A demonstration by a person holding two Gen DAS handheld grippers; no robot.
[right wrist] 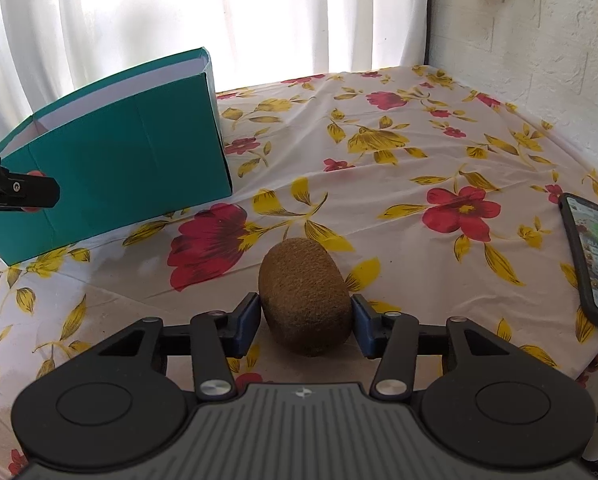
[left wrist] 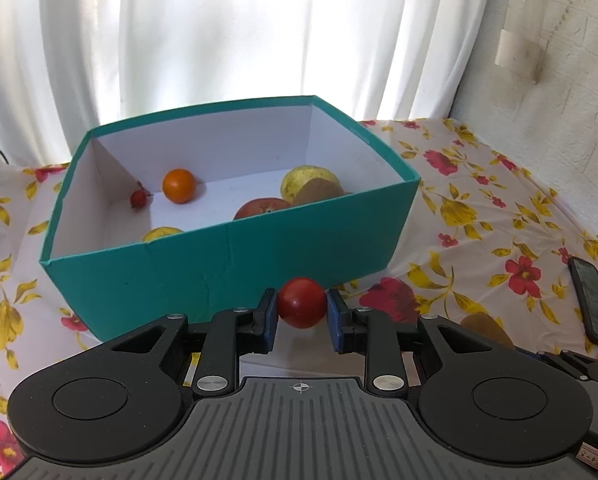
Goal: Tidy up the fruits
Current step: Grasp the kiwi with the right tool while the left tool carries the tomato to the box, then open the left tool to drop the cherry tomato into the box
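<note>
A small red tomato (left wrist: 302,302) sits clamped between the blue pads of the left gripper (left wrist: 302,312), held in the air just in front of the near wall of a teal box (left wrist: 227,264). The gripper tilts downward toward the box. Inside the box, on its white floor, lie an orange (left wrist: 178,185), a small red fruit (left wrist: 138,198) in the far left corner, a red apple (left wrist: 261,208), a yellow-green pear (left wrist: 305,178) and a kiwi (left wrist: 319,194) touching the pear. The right gripper (right wrist: 305,316) also tilts downward over a flowered tablecloth (right wrist: 379,152); a second kiwi (right wrist: 305,296) rests on the cloth between its pads, which touch it on both sides with no gap showing. A phone (right wrist: 593,256) lies on the cloth well off to the right of that kiwi.
</note>
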